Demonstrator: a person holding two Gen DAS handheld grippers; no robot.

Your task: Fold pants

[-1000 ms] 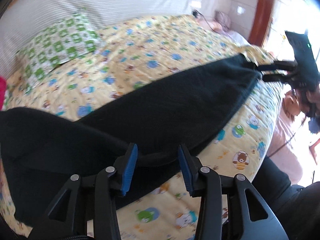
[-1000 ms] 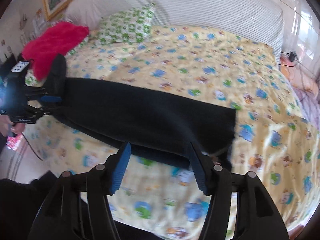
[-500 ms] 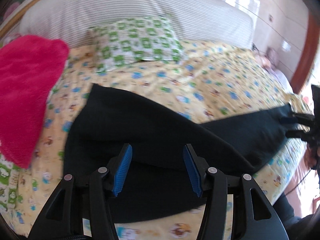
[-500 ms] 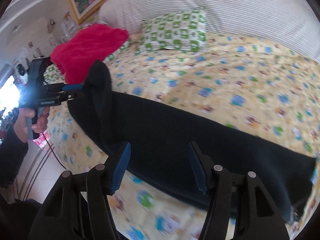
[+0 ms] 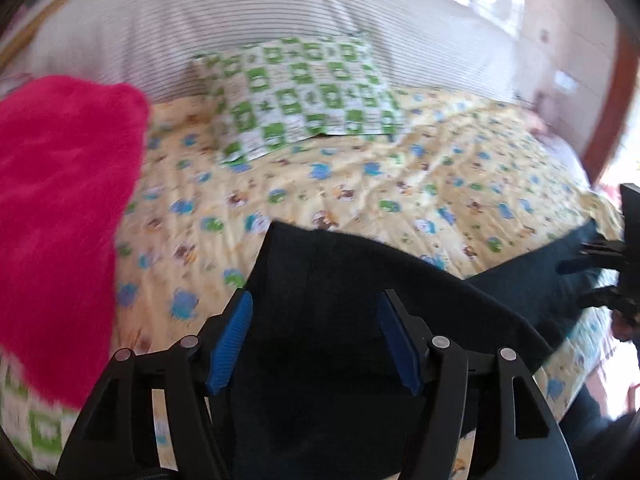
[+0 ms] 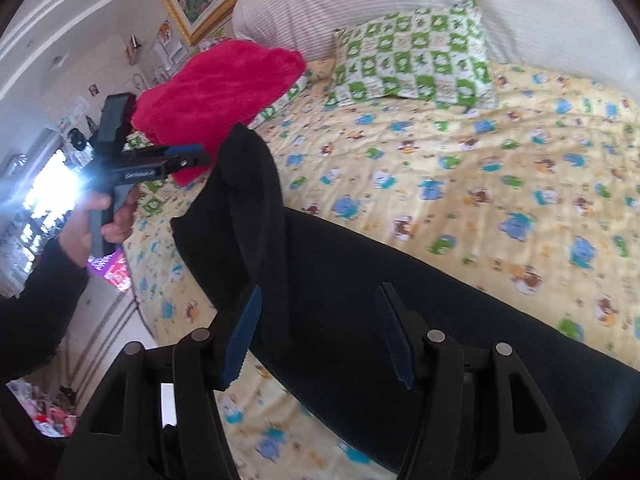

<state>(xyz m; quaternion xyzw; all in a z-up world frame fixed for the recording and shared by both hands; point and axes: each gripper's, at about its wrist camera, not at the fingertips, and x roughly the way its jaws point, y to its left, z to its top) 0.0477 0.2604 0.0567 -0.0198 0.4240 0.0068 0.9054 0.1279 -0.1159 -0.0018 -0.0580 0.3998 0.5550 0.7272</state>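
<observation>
Black pants (image 5: 360,280) lie along the near edge of the bed; in the right wrist view they (image 6: 400,280) stretch from left to lower right. My left gripper (image 5: 316,312) is open, its blue pads either side of the raised waist end. In the right wrist view the left gripper (image 6: 192,156) reaches toward the lifted fold of fabric (image 6: 248,168); whether it touches is unclear. My right gripper (image 6: 318,312) is open, hovering over the leg part. In the left wrist view it (image 5: 588,280) sits at the far leg end.
The bed has a yellow cartoon-print sheet (image 6: 480,168). A green checked pillow (image 5: 304,88) lies by the striped white headboard (image 5: 240,28). A pink fluffy blanket (image 5: 52,208) is at the left. The bed edge and floor (image 6: 104,320) are at left.
Both grippers have swung left toward the waist end. The waist end of the pants has risen into a standing fold. Both stay open.
</observation>
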